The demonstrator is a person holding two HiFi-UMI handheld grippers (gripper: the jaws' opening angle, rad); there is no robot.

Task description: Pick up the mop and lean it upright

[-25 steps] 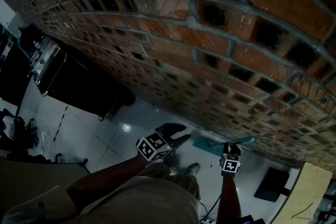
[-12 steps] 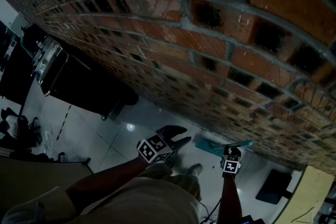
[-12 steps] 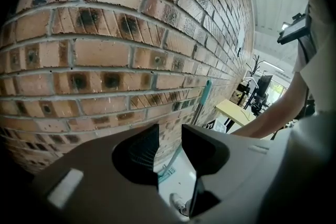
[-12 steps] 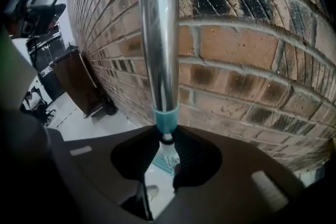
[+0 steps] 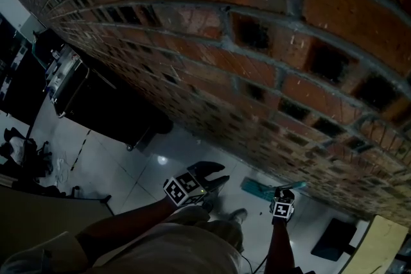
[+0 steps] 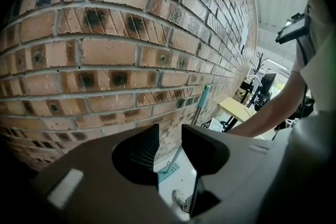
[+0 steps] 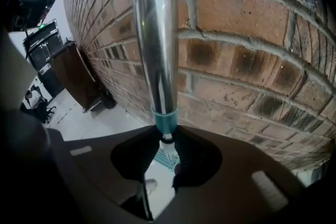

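Listing by view.

**Head view**
- The brick wall [image 5: 270, 61] fills the upper frame and meets a pale tiled floor [image 5: 122, 167] below.
- A black wheeled case [image 5: 96, 99] stands at the wall's foot on the left.
- The left gripper [image 5: 215, 175] is held out over the floor, its marker cube towards the camera.
- The right gripper [image 5: 283, 194] sits at the end of a bare forearm, just below the teal top of the mop [image 5: 290, 187].
- The mop's teal head lies on the floor between the two grippers, close to the wall's foot.
- A shoe [image 5: 235, 215] shows beneath the left gripper.
- A dark mat [image 5: 332, 239] and a yellowish table [image 5: 376, 240] are at lower right.

**Left gripper view**
- The left gripper [image 6: 169, 136] has its jaws parted by a narrow gap, with nothing between the pads.
- Beyond the gap the mop [image 6: 201, 102] stands steeply, well apart from this gripper, with its head on the floor and its teal grip up in front of the brick wall [image 6: 105, 55].
- Whether the grip touches the bricks cannot be told.
- The person's arm [image 6: 262, 120] reaches in from the right, and the table [image 6: 239, 108] stands behind it.

**Right gripper view**
- The right gripper [image 7: 167, 145] has its pads clamped on the mop [image 7: 155, 34], just under a teal collar [image 7: 164, 120] on the silver shaft.
- The shaft runs up close in front of the brick wall [image 7: 241, 60].
- The mop's head is glimpsed on the floor below the jaws.
- The case [image 7: 79, 78] stands at left.
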